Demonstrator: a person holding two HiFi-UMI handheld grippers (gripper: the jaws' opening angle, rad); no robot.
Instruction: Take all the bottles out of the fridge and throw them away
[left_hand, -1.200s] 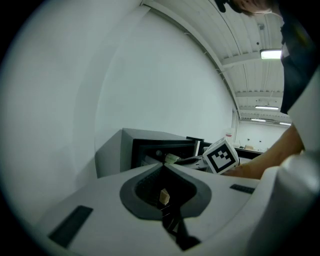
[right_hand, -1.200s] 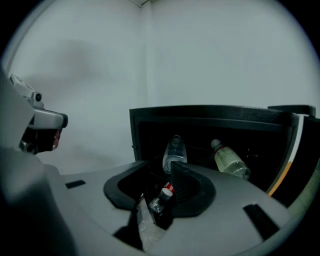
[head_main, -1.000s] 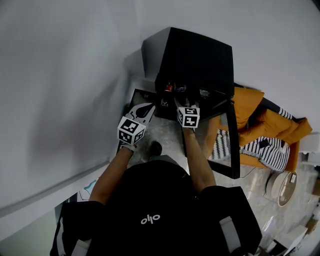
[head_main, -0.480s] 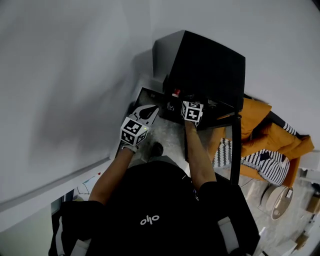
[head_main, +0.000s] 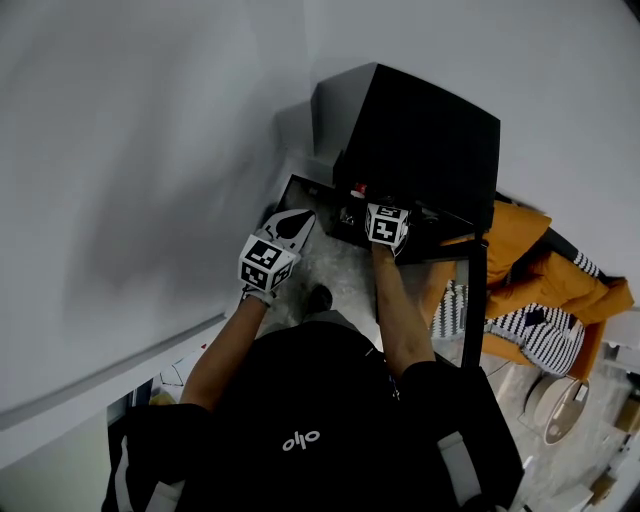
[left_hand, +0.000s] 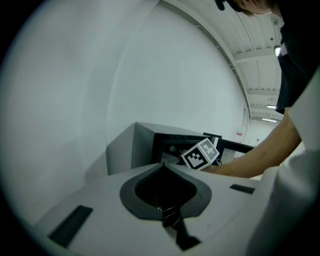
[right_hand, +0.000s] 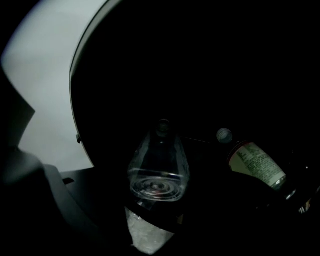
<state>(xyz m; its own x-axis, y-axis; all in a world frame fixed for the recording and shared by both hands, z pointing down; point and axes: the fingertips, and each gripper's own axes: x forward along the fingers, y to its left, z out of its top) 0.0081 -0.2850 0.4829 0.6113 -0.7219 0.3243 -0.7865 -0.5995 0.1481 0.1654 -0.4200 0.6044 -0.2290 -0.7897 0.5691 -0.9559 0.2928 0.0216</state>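
Observation:
A black mini fridge (head_main: 420, 140) stands against the white wall with its door (head_main: 476, 300) swung open to the right. A red cap (head_main: 358, 188) shows in its opening. My right gripper (head_main: 379, 208) reaches into the fridge, its jaws hidden there behind its marker cube. In the right gripper view a clear bottle (right_hand: 159, 167) lies base-first straight ahead in the dark. A labelled bottle (right_hand: 255, 162) leans to its right. The right jaws have just been closing a little and still stand wide; no pad touches the bottle. My left gripper (head_main: 297, 218) hangs shut and empty left of the fridge (left_hand: 150, 145).
An orange seat (head_main: 545, 270) with a striped cushion (head_main: 530, 325) sits beyond the open door. A round white device (head_main: 558, 397) lies on the floor at the right. A dark-rimmed thing (head_main: 300, 190) sits low beside the fridge's left side. Pale stone floor (head_main: 340, 265) lies under both arms.
My right gripper has pushed forward into the fridge opening. The left gripper has shifted slightly toward the fridge and stays shut.

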